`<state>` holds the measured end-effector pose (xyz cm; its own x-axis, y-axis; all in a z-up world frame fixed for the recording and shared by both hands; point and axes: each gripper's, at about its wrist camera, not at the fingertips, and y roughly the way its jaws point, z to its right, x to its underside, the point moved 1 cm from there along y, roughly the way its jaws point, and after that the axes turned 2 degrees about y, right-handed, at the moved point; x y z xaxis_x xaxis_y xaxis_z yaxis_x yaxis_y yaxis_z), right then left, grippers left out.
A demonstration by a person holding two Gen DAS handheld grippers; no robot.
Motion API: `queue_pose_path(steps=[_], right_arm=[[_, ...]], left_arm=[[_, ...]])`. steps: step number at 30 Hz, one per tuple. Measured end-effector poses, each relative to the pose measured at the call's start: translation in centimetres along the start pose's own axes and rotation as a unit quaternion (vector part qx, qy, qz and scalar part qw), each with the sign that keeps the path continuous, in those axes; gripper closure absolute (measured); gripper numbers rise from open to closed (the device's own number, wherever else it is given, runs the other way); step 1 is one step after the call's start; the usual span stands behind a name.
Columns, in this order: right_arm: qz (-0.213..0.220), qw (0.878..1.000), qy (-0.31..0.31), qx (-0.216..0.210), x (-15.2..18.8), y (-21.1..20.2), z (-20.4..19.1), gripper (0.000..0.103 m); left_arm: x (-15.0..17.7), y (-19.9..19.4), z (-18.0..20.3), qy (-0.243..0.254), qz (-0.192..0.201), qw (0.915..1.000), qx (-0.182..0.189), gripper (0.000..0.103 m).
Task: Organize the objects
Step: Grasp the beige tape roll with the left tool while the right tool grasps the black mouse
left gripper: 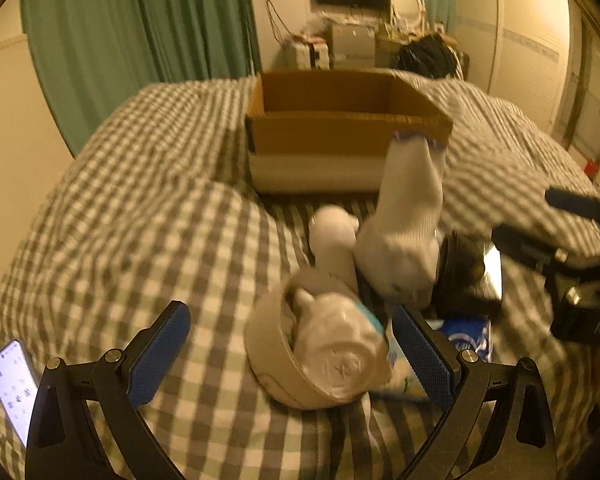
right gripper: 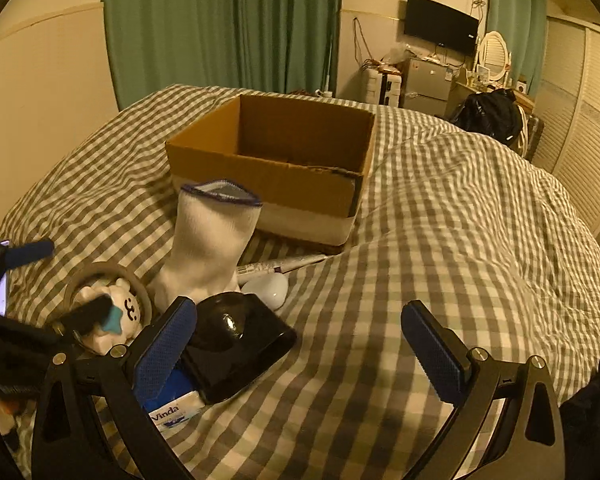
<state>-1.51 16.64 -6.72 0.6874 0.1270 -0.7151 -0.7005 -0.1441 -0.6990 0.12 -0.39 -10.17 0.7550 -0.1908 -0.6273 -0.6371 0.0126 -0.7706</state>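
Observation:
An open cardboard box point(left gripper: 340, 128) stands on the checked bed; it also shows in the right wrist view point(right gripper: 276, 160). In front of it lies a pile: a white sock point(left gripper: 408, 208) standing upright, a tape roll point(left gripper: 276, 360) with a white plush toy point(left gripper: 340, 352) inside it, a black dish-like object point(right gripper: 232, 344), a Vinda tissue pack point(right gripper: 176, 412), a white mouse point(right gripper: 268, 288) and a pen point(right gripper: 280, 266). My left gripper point(left gripper: 296, 356) is open around the tape roll and plush. My right gripper point(right gripper: 304, 356) is open and empty, right of the black object.
A phone point(left gripper: 12, 384) with a lit screen lies at the left on the bed. Green curtains point(right gripper: 220, 24), a TV point(right gripper: 440, 24) and cluttered furniture stand behind the bed. The bed cover point(right gripper: 460, 240) stretches to the right of the pile.

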Motion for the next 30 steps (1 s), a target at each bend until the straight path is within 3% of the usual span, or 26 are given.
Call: queue_pose_path(steps=[12,18,20,24,30], right_arm=[[-0.009,1.0,0.003,0.001,0.2,0.3,0.1,0.0],[-0.01,1.0,-0.001,0.003,0.2,0.4,0.1,0.0],[-0.011,1.0,0.0,0.003,0.3,0.4,0.1,0.0],[-0.011,1.0,0.004,0.002,0.3,0.3,0.2,0.0],[-0.017,1.0,-0.004,-0.001,0.3,0.6,-0.2,0.0]], left_arm=[[2.1,0.1,1.7,0.087,-0.016,0.996,-0.012,0.0],[2.1,0.8,1.8,0.093,-0.02,0.9952,-0.023,0.0],[2.2,0.9,2.0,0.101,-0.016,0.9945,-0.024,0.002],[2.0,0.4,2.0,0.107,-0.005,0.9943,-0.003,0.021],[1.8,-0.1,1.7,0.104,0.0,0.9946,-0.001,0.021]])
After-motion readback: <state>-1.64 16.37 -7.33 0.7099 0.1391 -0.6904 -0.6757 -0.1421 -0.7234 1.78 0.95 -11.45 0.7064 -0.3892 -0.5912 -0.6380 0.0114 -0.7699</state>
